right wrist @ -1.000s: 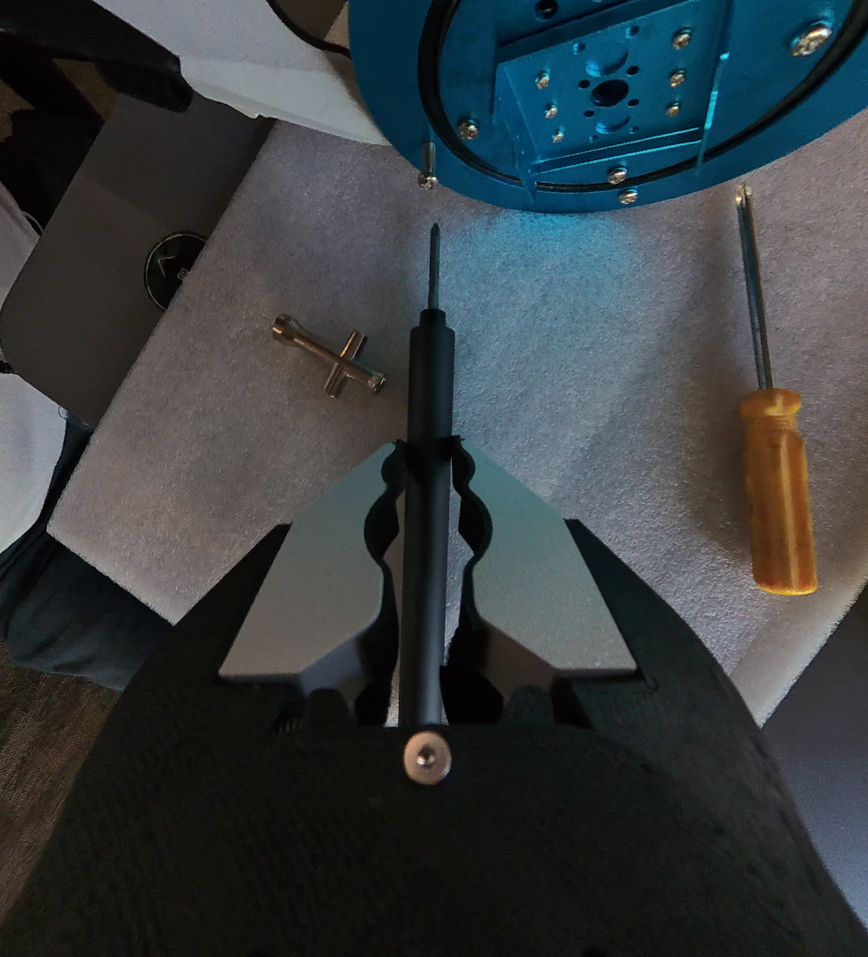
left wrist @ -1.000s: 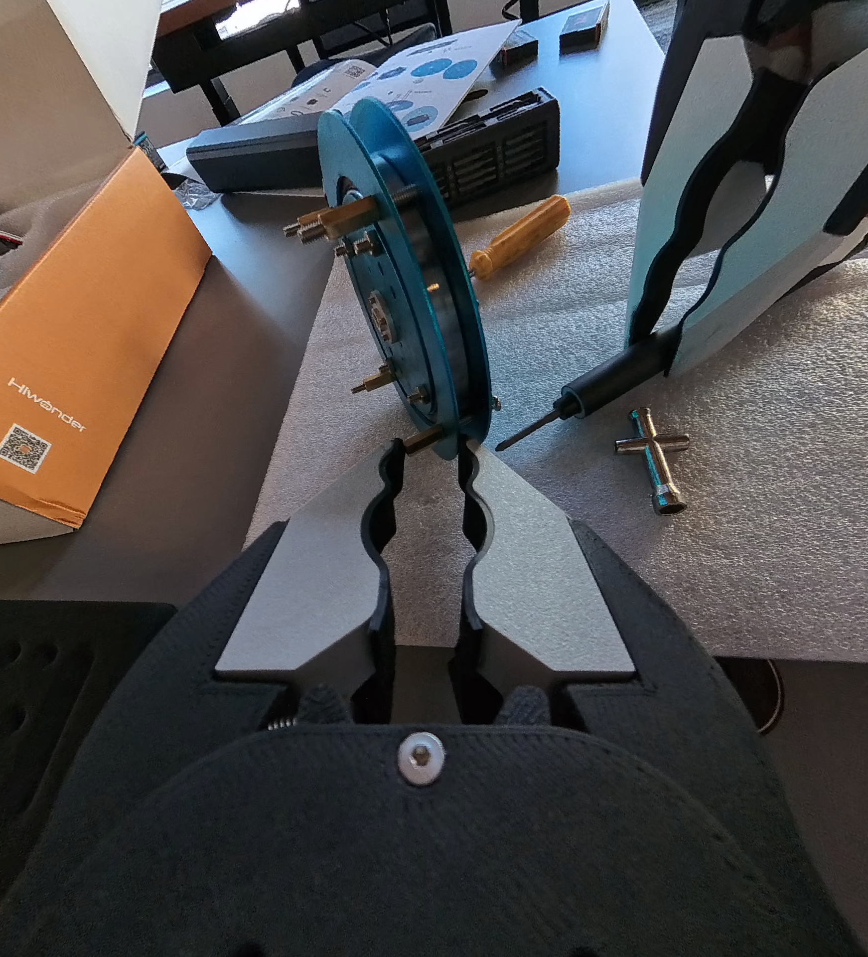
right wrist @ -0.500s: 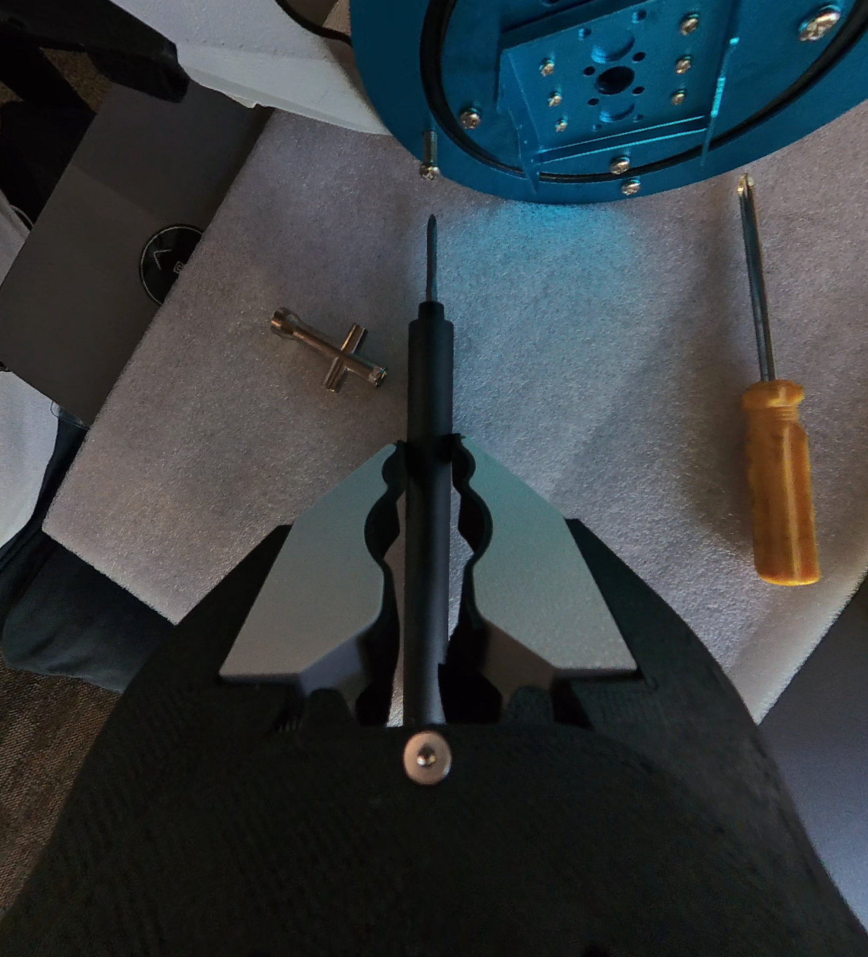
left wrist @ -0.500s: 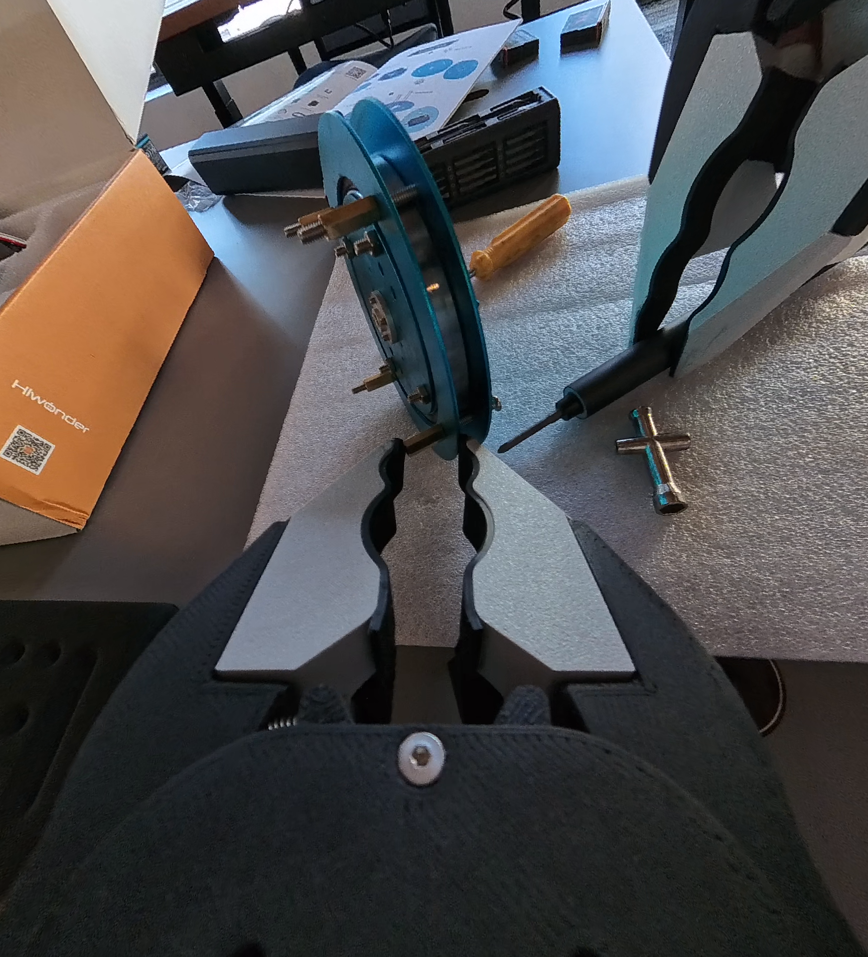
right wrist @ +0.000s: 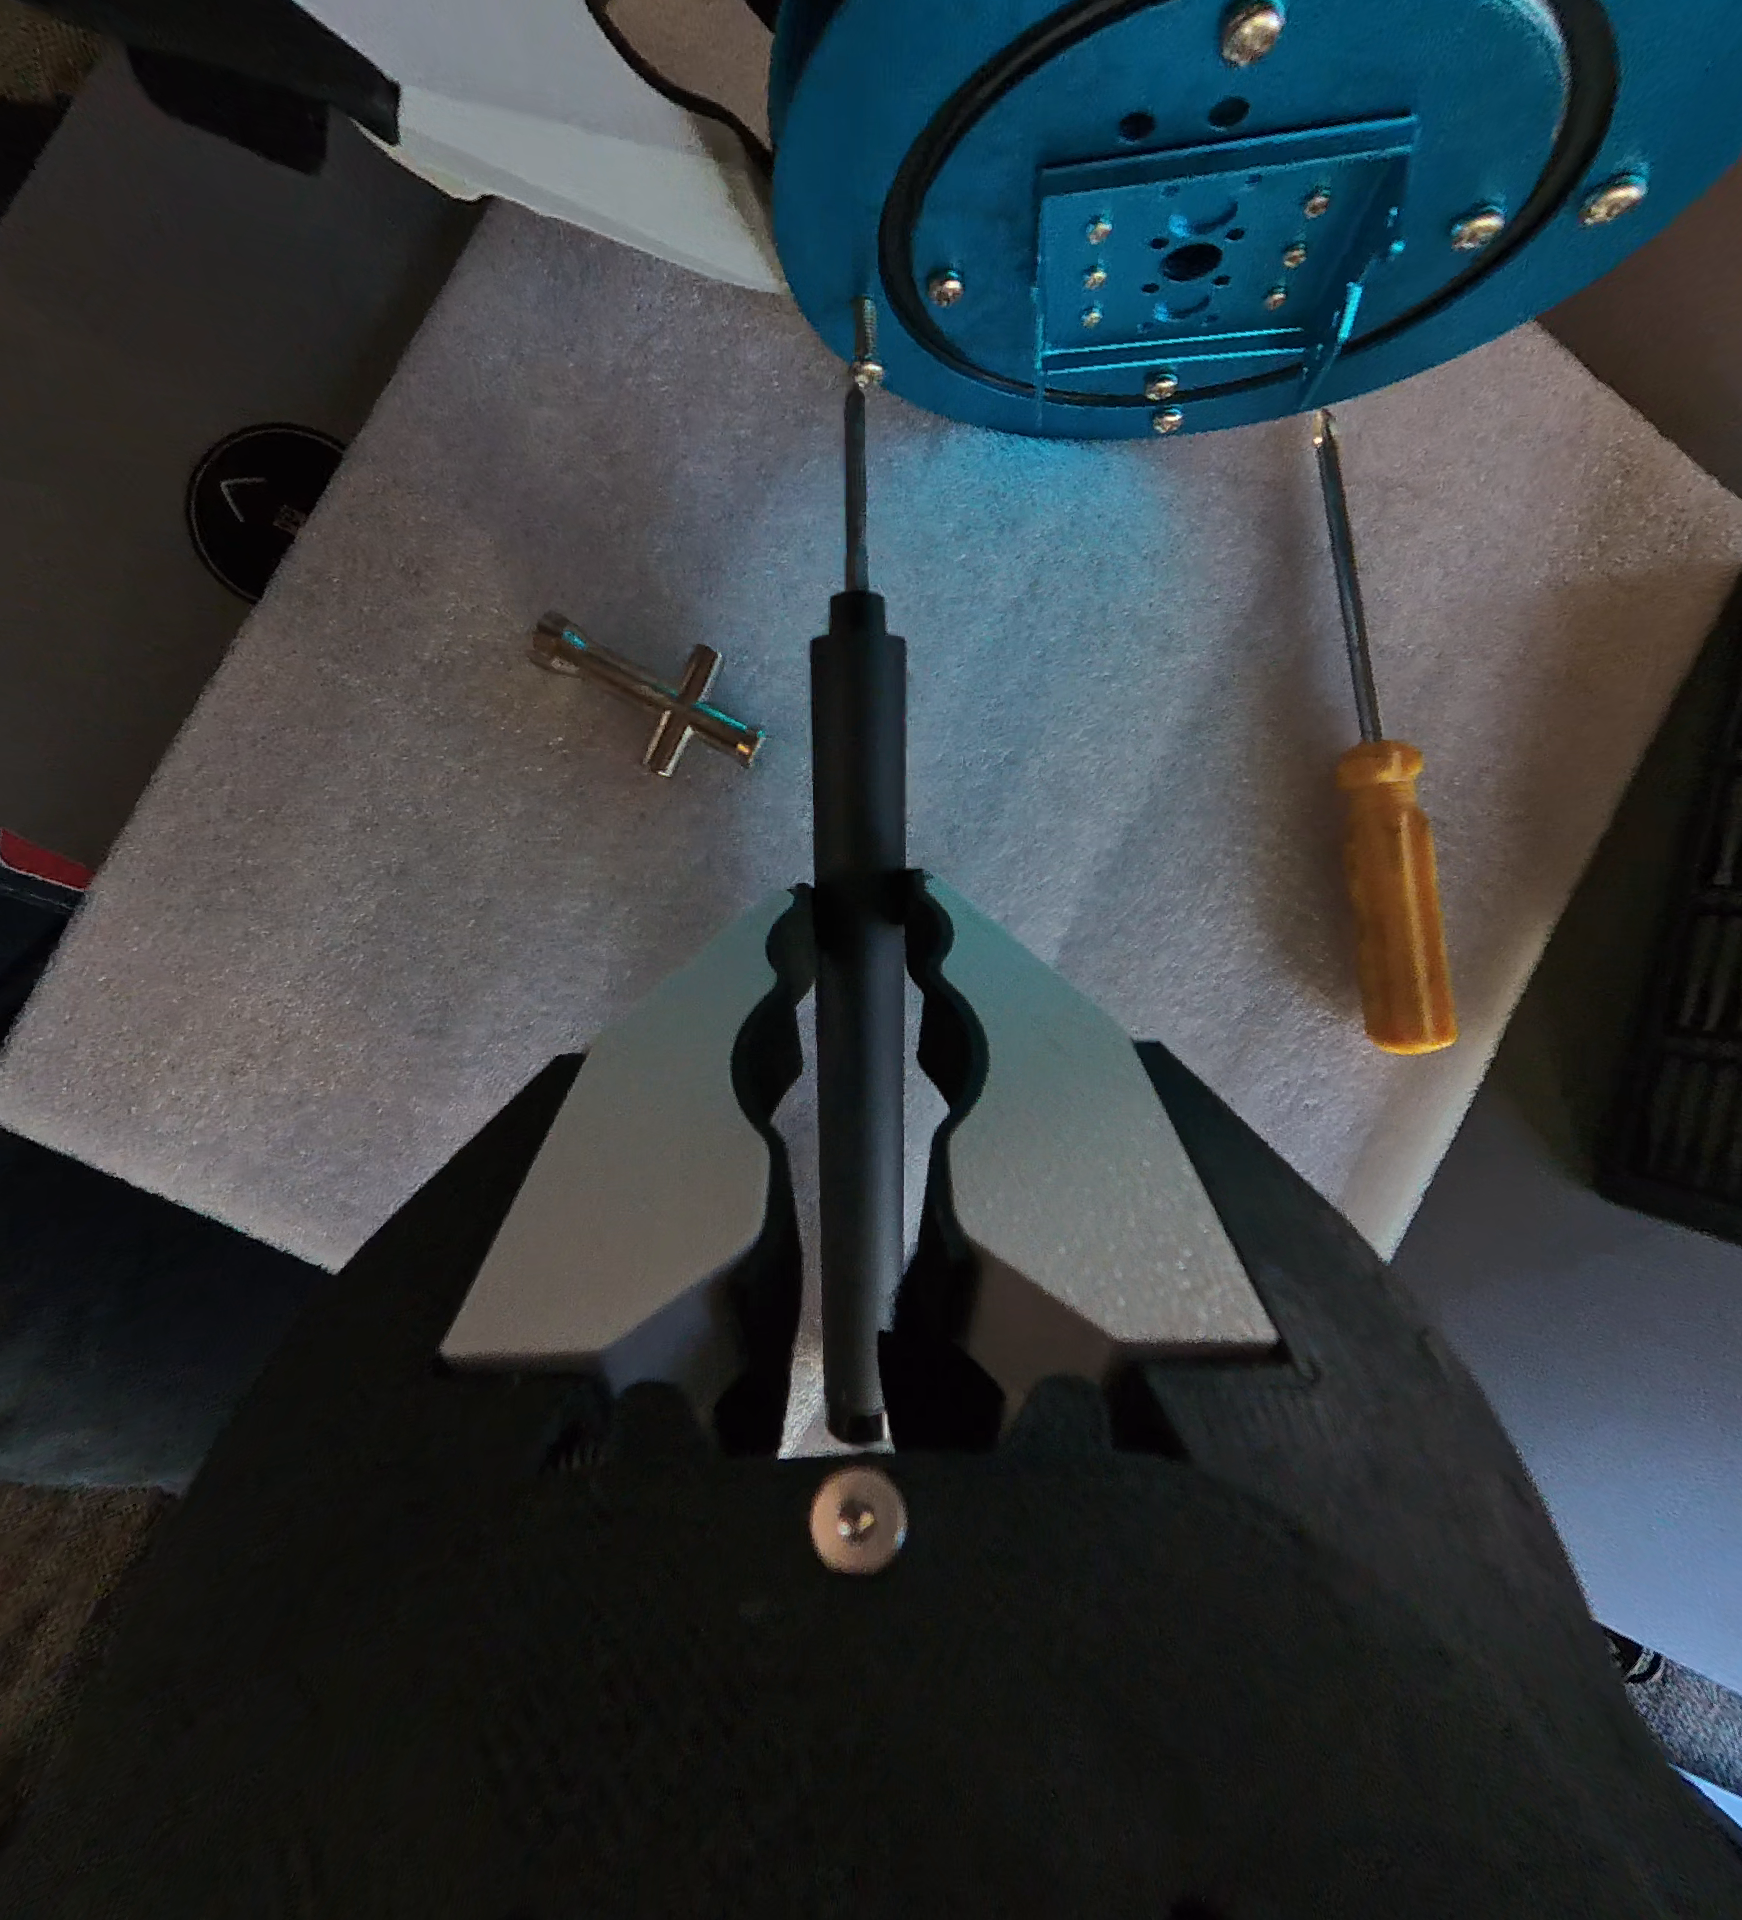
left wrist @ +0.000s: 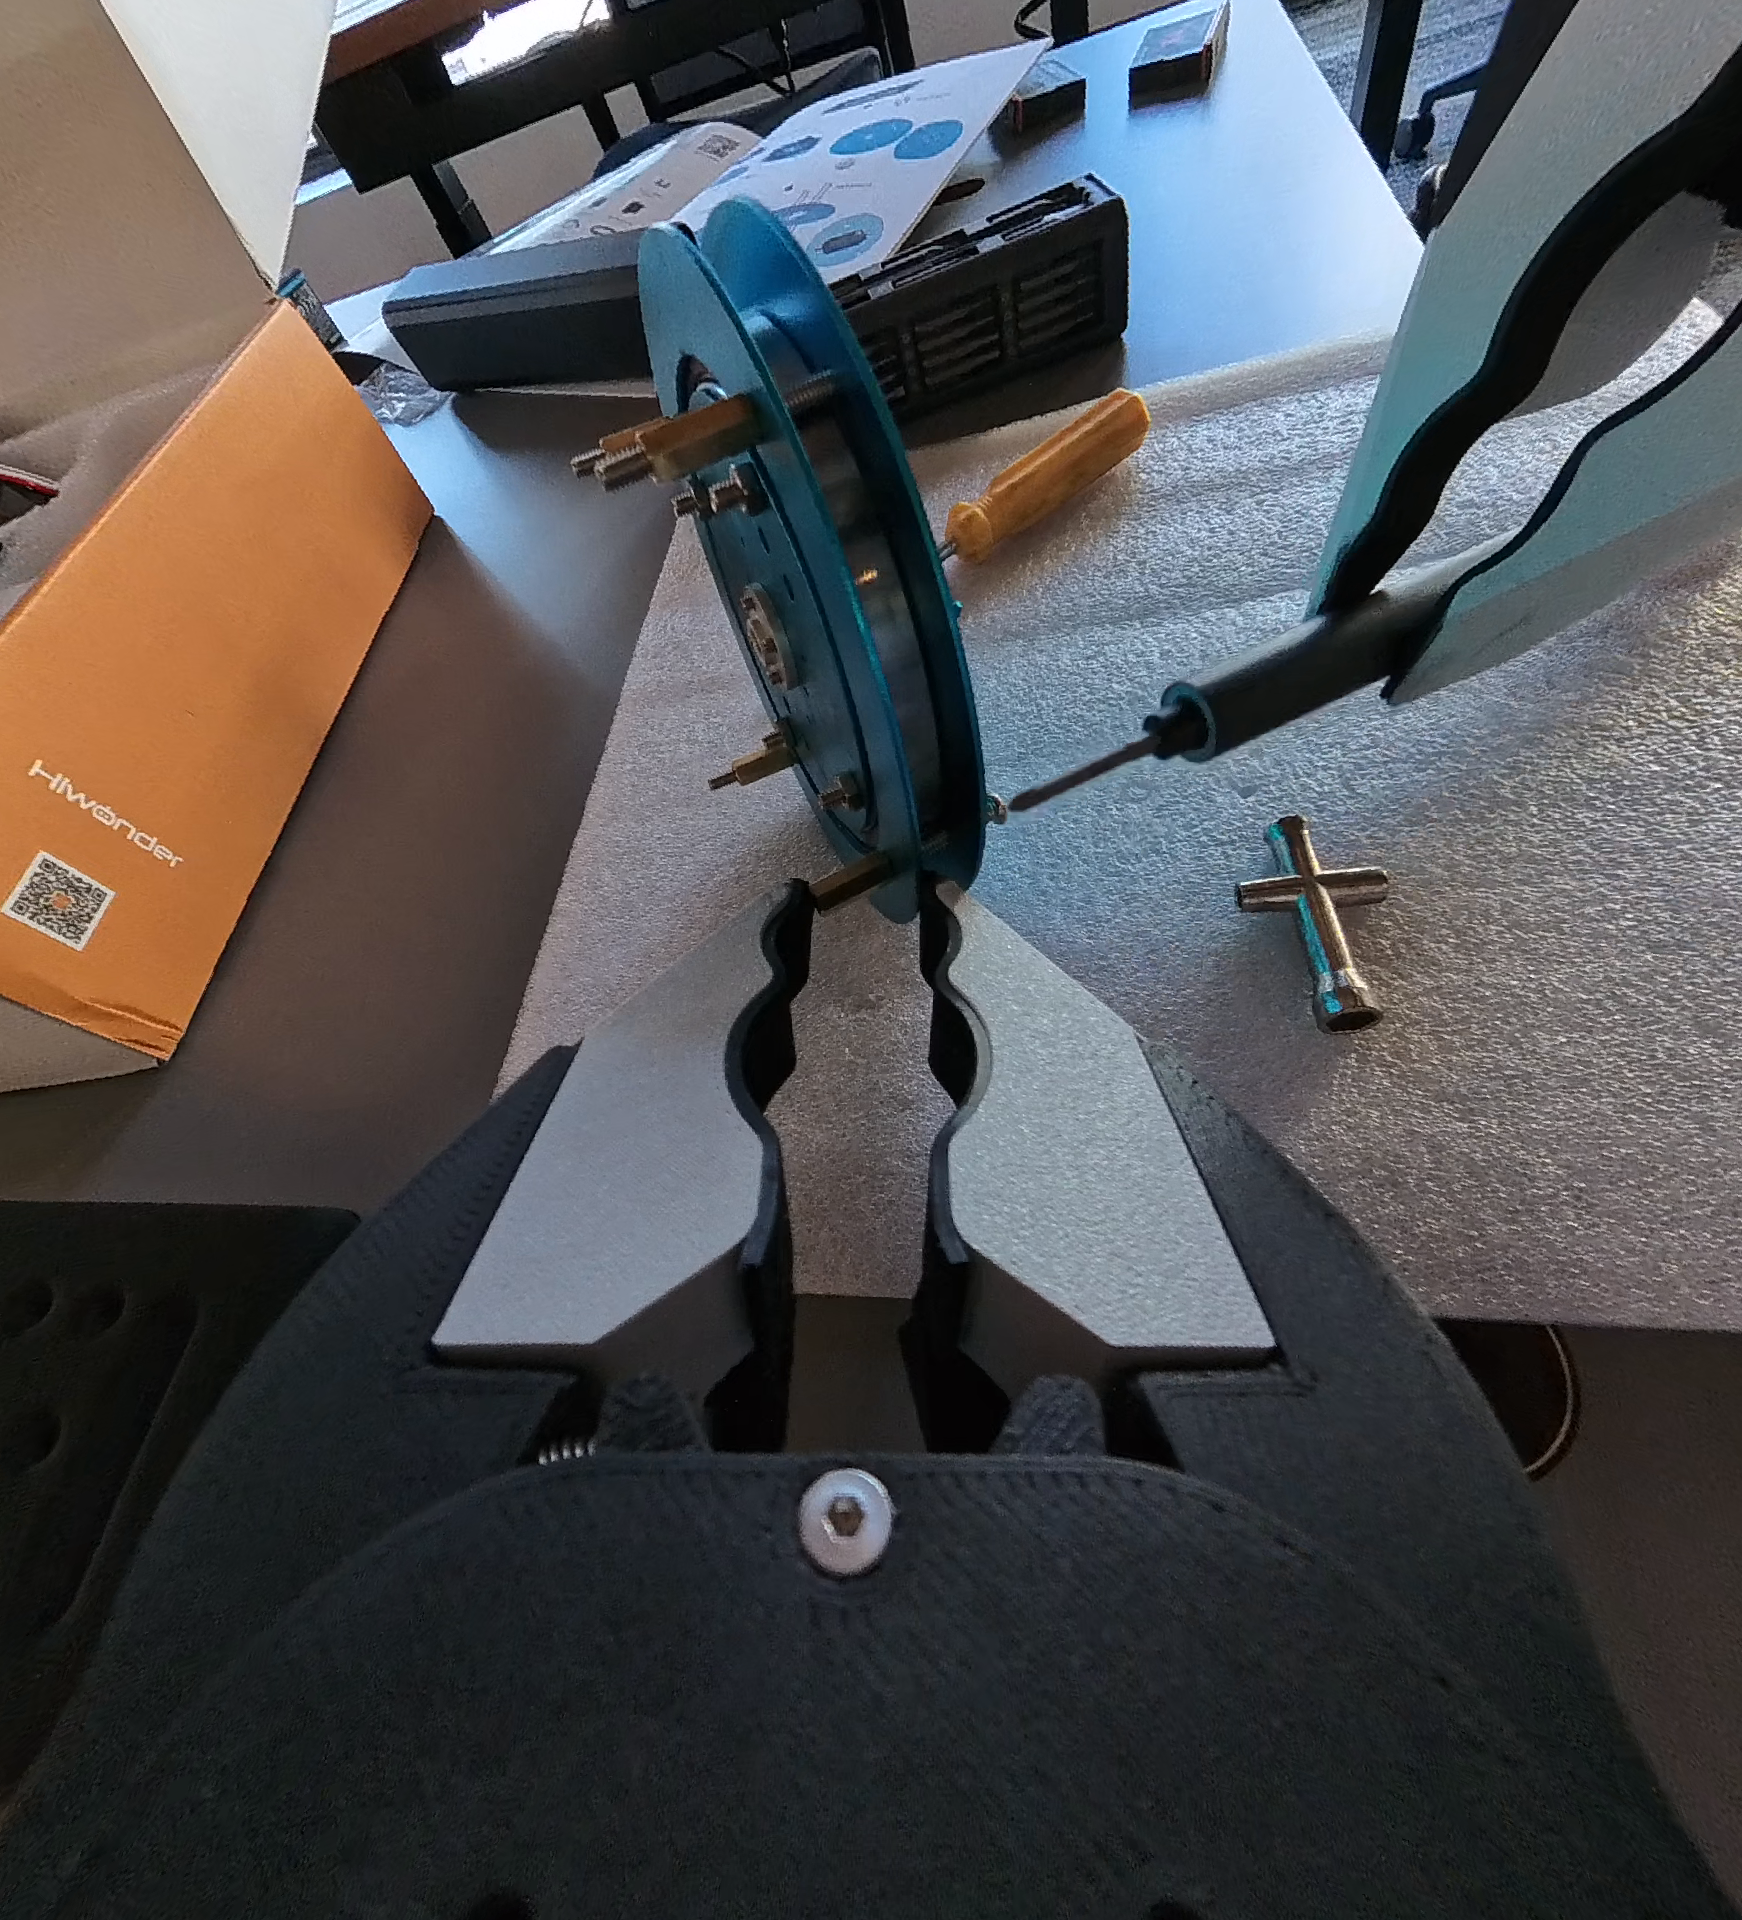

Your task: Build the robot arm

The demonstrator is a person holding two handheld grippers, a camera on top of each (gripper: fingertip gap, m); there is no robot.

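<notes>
Foam sheet (right wrist: 1106, 665) is spread over a grey bench (left wrist: 327, 997), and a blue disc assembly (left wrist: 825, 582) is stood on edge on it, near the sheet's edge. The disc's lower rim is pinched between the jaws of the left gripper (left wrist: 862, 904), which are closed on it, one tip to each side. A black driver (right wrist: 859, 935) is clamped lengthwise in the right gripper (right wrist: 859, 899), jaws shut on its handle. Its thin bit is brought onto the head of a small screw (right wrist: 865, 366) at the disc's lower rim; the screw is seen standing proud of the face, so it is judged not to be driven home. Other screws on the same face are seen seated flat, and brass standoffs (left wrist: 685, 447) project from the opposite side.

Just beside the driver, a small metal cross wrench (right wrist: 654, 701) is left lying on the foam, and on the driver's other side an orange-handled screwdriver (right wrist: 1392, 894). Beyond the foam, a black bit case (left wrist: 1002, 301) and a printed sheet (left wrist: 846, 166) are set on the bench, with an orange box (left wrist: 150, 707) off to one side.
</notes>
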